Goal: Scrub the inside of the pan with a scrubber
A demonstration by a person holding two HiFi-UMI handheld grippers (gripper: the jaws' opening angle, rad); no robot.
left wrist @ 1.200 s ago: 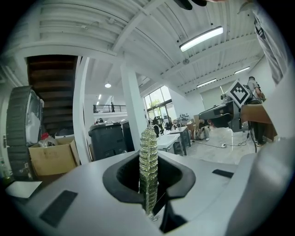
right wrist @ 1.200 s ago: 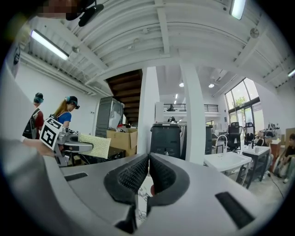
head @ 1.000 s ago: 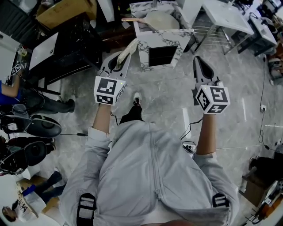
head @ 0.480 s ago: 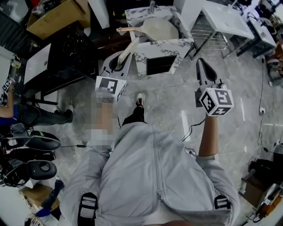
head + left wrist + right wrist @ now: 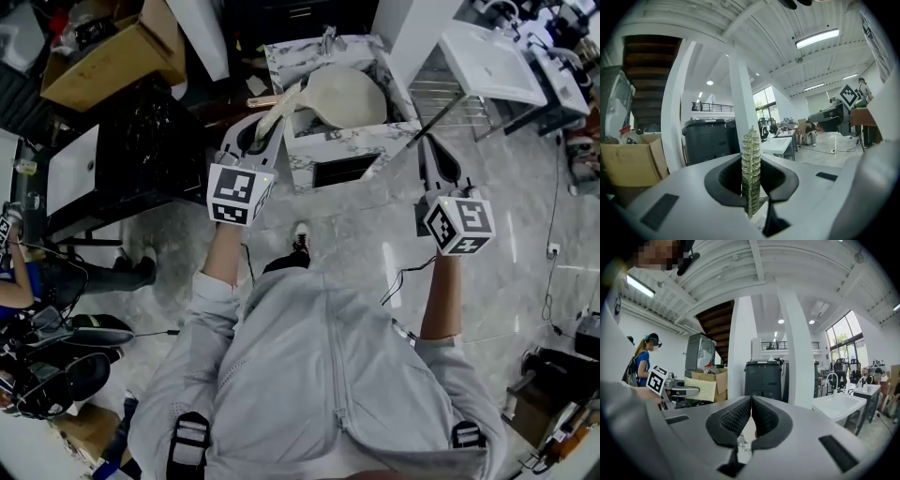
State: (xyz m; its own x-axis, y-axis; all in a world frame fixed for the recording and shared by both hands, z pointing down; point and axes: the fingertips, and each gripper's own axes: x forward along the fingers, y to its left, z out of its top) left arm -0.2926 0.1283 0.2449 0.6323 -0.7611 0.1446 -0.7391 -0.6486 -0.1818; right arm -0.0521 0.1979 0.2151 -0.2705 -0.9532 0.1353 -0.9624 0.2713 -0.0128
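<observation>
1. Closer now than a second ago: the person has walked up. So in the head view the white marble sink block [image 5: 309, 155] and the pale round pan [image 5: 342, 94] sitting in it look bigger. The left tongs [image 5: 267, 124] pinch a flat yellow-green mesh scrubber [image 5: 283, 105]. Its tip is just beside the pan's rim. The right tongs [image 5: 424, 142] are off to the pan's right, apart from it. I think the step is bringing the scrubber in. To do it well, steady the pan first, then lay the scrubber's flat side on the pan's inside.
2. Left gripper view: the scrubber [image 5: 751, 154] stands up thin between the jaws, squeezed tight. The pan is not seen here.
3. Right gripper view: the right tongs [image 5: 751, 401] are pressed together with nothing inside. At the left, the scrubber [image 5: 700, 389] shows. No pan here either.
</observation>
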